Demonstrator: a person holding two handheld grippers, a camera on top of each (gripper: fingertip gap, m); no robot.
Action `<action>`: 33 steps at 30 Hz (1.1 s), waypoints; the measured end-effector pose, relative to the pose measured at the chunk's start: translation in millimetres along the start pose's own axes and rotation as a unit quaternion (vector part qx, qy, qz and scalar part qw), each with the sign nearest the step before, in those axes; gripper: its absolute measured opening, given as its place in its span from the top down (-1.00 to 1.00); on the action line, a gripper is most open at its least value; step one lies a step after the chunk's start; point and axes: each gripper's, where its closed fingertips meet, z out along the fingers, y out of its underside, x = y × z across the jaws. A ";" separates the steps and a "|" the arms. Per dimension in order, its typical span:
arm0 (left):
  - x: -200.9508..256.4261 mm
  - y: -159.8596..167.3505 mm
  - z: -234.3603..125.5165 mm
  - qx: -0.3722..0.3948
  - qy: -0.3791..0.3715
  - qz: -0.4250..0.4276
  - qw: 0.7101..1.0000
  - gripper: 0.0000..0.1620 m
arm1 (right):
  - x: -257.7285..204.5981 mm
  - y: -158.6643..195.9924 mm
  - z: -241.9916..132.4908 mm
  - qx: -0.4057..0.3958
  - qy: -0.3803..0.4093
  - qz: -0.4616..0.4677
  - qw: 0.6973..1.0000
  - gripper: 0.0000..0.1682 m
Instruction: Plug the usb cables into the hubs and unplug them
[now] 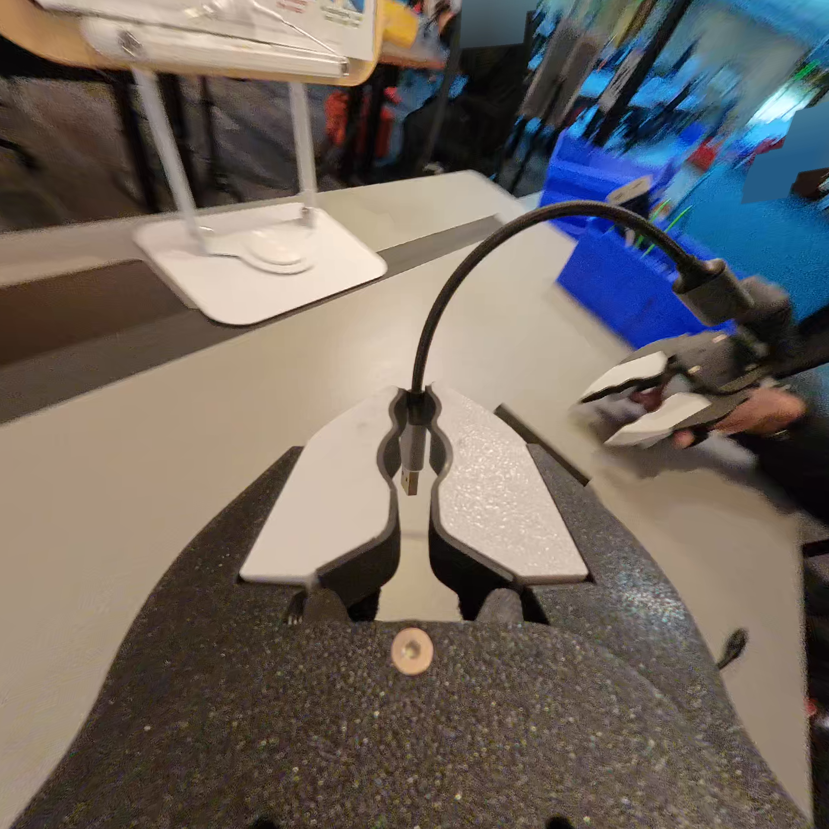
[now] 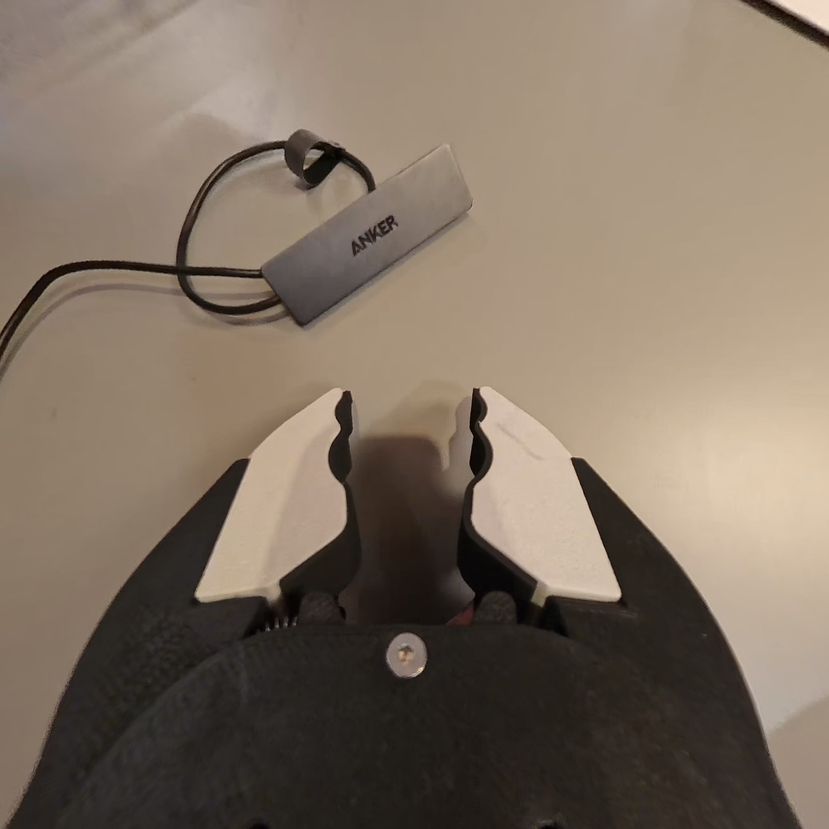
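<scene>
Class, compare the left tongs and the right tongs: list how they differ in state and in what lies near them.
The left tongs are shut on a braided USB cable; the right tongs are open and empty. The left tongs hold their cable lifted off the table; the right tongs point down near a grey USB hub. Both have white fingers.

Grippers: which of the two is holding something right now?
The left gripper, shut on the USB cable just behind its plug. The right gripper is open and empty above the table, short of the grey hub.
</scene>
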 end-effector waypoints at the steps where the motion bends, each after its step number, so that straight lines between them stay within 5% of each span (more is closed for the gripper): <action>1: 2.6 3.8 13.0 0.013 0.025 -0.029 0.999 0.92 | 1.0 -3.6 1.8 -0.001 0.002 -0.002 1.000 0.41; 9: 29.9 28.2 61.9 0.081 0.186 -0.231 0.951 0.91 | -1.8 -59.2 23.6 0.044 -0.019 0.028 0.998 0.41; 14: 45.1 37.1 71.4 0.118 0.213 -0.309 0.919 0.92 | -15.9 -105.2 47.4 0.084 -0.029 -0.003 0.996 0.42; 25: 63.0 28.4 72.5 0.228 0.216 -0.336 0.888 0.91 | -44.4 -149.6 73.6 0.154 -0.070 -0.013 0.986 0.44; 33: 67.5 33.8 78.4 0.212 0.198 -0.313 0.904 0.91 | -40.0 -154.4 73.1 0.173 -0.016 -0.044 0.984 0.81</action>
